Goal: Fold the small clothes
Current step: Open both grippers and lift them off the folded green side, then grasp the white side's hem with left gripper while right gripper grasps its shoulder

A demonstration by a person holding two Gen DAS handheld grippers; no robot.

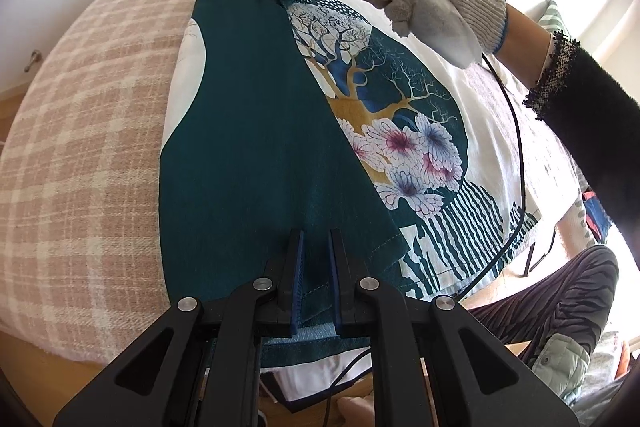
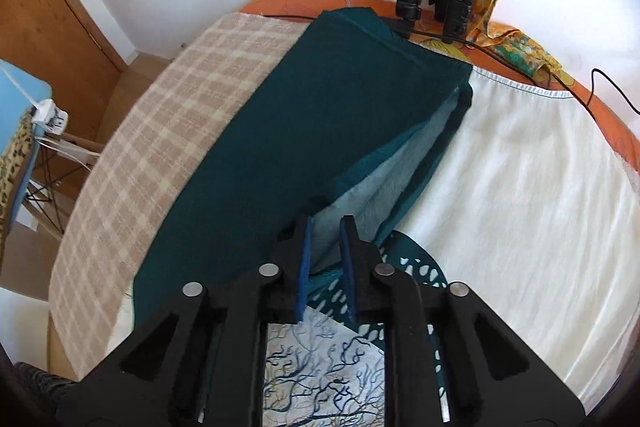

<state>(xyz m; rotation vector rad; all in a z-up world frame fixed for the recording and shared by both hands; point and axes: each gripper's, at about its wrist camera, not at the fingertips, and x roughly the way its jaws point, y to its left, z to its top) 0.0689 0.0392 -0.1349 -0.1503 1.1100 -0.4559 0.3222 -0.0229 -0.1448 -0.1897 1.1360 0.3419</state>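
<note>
Pinching the teal shirt (image 1: 248, 131) at both ends of its folded flap, left gripper (image 1: 315, 259) on the near hem, right gripper (image 2: 326, 247) on the far edge, long axis running between them across the plaid-covered surface (image 1: 80, 131).

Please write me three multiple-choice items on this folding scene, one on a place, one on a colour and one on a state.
1. What does the garment lie on?
A. a checked blanket
B. a bare wooden floor
C. a glass table

2. What colour is the folded-over panel of the garment?
A. red
B. dark teal
C. yellow

3. How does the left gripper stand?
A. hanging wide open above the cloth
B. shut on the garment's hem
C. out of view

Answers:
1 A, the garment is spread over the beige checked blanket.
2 B, the panel is dark teal beside the tree and flower print.
3 B, the left gripper pinches the hem between its pads, as the right gripper does the far edge.
</note>
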